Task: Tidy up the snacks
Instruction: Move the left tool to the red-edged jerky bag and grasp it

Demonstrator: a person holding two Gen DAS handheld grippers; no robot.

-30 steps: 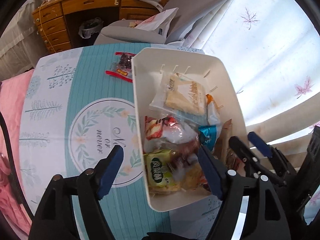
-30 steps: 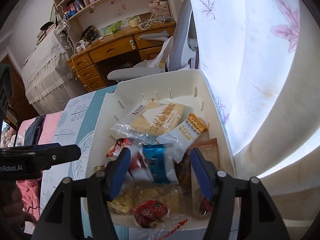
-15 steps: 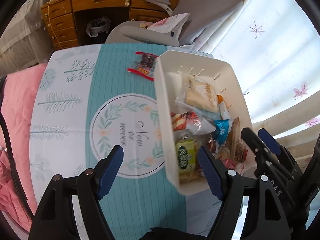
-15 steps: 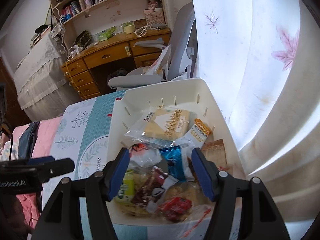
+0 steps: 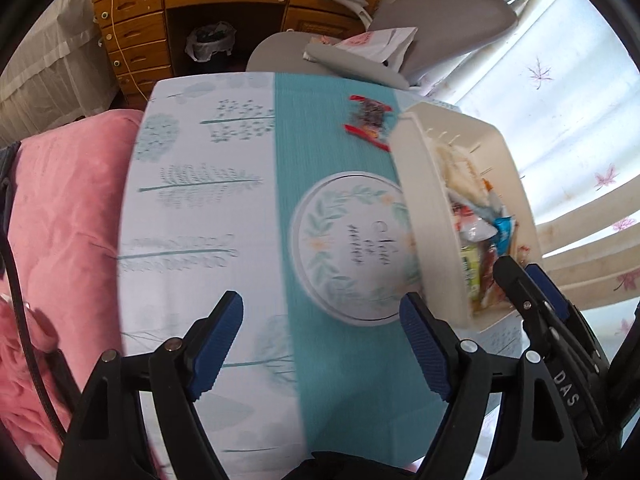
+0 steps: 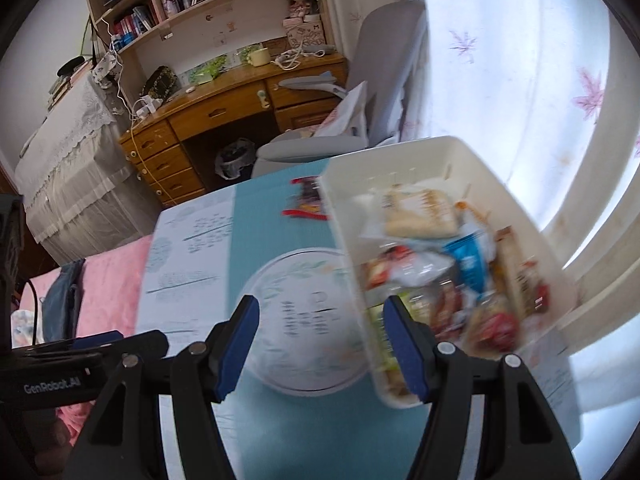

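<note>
A white plastic basket holds several snack packets on the table's right side. One red-edged snack packet lies on the teal cloth just beyond the basket's far left corner. My left gripper is open and empty above the tablecloth, left of the basket. My right gripper is open and empty, its right finger over the basket's near left corner. It also shows at the right edge of the left wrist view.
The table has a teal and white cloth with a round wreath print. A pink bed cover lies left. A grey chair and wooden desk stand beyond; a curtain hangs right.
Both grippers have pulled back and swung left, away from over the basket, which now sits at the right of each view. Both stay open and empty.
</note>
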